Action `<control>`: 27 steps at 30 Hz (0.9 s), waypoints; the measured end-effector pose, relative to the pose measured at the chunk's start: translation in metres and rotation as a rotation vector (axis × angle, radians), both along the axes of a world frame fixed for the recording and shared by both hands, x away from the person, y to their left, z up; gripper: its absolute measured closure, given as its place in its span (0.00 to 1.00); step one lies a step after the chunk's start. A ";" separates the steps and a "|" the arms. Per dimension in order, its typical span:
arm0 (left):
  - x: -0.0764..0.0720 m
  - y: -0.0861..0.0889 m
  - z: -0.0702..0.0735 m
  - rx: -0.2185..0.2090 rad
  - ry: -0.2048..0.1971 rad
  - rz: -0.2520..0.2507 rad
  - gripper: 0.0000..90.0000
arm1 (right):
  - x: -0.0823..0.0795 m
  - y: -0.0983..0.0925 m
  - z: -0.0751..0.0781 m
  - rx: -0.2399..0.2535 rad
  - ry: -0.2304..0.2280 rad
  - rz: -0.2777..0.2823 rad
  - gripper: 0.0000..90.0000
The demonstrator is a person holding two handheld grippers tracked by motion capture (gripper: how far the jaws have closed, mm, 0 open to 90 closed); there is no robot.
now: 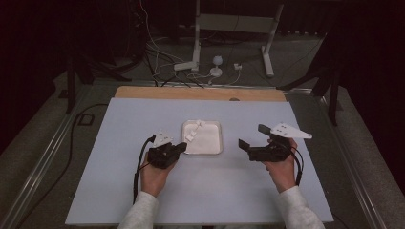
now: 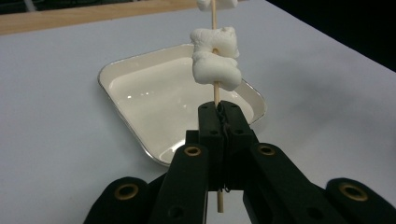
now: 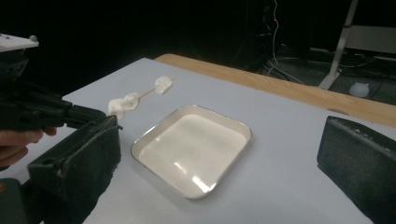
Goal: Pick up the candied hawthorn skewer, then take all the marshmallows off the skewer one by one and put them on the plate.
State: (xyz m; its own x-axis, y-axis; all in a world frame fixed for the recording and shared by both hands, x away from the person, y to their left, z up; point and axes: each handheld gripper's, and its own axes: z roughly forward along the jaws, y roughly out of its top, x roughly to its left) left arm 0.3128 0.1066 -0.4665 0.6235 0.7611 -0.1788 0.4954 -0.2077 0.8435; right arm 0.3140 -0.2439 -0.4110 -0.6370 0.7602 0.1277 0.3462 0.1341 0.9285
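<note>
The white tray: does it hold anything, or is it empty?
Empty. The tray shows only its bare glossy bottom; the marshmallows sit on the skewer clamped in the left gripper, above it.

Left gripper (image 1: 180, 148) jaws clamped, right gripper (image 1: 252, 136) jaws spread

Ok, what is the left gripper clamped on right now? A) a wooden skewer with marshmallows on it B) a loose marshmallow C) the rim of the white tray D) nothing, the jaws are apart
A: in the left gripper view the left gripper has its jaws shut on the skewer, with marshmallows threaded above them, held over the tray.
</note>
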 end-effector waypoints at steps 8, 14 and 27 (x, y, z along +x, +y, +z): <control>-0.004 0.006 0.004 -0.037 -0.017 0.003 1.00 | 0.014 0.027 0.012 -0.033 0.020 0.013 0.00; -0.005 0.006 0.006 -0.064 -0.018 -0.006 1.00 | 0.024 0.045 0.015 -0.035 0.038 0.032 0.00; -0.008 0.003 0.006 -0.075 -0.053 -0.021 1.00 | 0.045 0.068 0.001 0.010 0.166 0.091 0.02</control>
